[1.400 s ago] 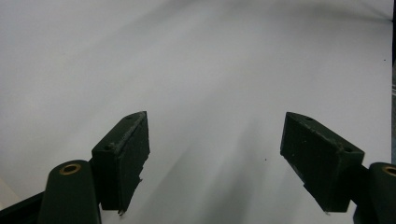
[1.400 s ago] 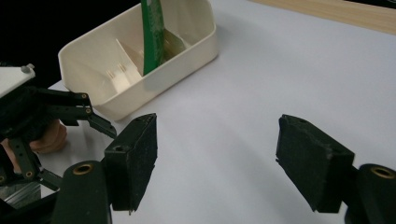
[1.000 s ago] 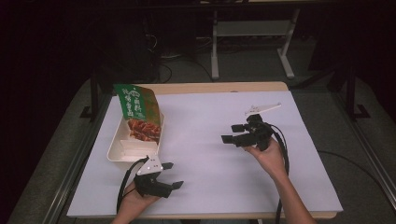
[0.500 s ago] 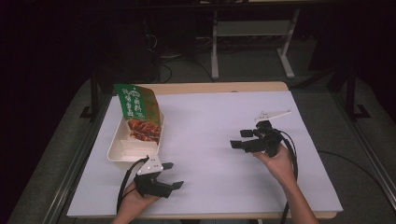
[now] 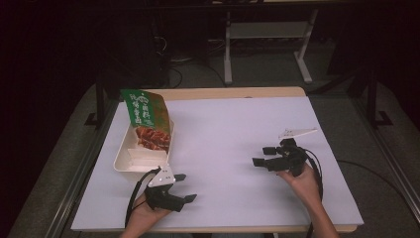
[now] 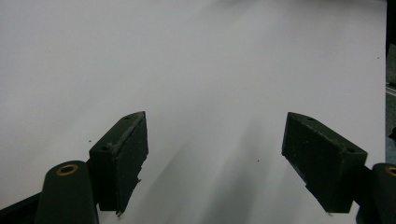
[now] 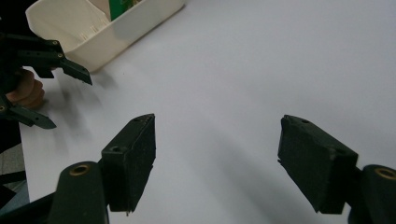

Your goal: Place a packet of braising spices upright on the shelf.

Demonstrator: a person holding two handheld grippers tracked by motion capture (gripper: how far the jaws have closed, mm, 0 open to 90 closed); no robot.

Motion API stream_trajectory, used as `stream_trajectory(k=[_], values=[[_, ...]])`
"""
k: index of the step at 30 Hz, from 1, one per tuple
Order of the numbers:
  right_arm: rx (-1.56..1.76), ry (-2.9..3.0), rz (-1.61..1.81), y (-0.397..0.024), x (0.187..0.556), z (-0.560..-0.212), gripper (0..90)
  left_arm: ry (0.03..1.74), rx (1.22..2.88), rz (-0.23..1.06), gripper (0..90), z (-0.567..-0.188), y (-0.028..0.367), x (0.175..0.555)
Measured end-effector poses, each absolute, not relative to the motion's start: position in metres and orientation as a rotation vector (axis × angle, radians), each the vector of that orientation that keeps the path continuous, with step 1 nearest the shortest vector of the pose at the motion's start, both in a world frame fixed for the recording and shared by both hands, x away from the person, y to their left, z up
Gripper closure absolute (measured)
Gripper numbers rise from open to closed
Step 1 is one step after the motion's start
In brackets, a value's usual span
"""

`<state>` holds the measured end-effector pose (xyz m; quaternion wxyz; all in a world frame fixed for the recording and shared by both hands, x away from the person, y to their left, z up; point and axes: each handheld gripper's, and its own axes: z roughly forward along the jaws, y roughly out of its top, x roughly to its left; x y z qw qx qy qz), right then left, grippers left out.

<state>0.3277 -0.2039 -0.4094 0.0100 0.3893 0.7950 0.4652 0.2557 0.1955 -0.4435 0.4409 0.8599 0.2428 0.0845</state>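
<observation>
High view: cream tray at table's left edge, w/ green snack bag leaning upright inside, rest of tray bare. Left gripper just below tray, jaws spread, nothing held. Right gripper well apart at right, jaws likewise spread, empty.

The table is covered in plain white with a light wood edge. Just beyond the black left gripper sits a cream tray holding a green packet with white lettering and a reddish-brown food picture. The right gripper is black with a pale grey plate on top.
</observation>
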Motion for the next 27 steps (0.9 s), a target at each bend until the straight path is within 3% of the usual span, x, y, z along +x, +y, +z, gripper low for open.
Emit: stream_trajectory(k=[27], values=[[1.22,2.47,1.377,-0.215,0.305,-0.442,25.4,0.576,2.149,0.196,22.0,-0.445,0.189,0.255]])
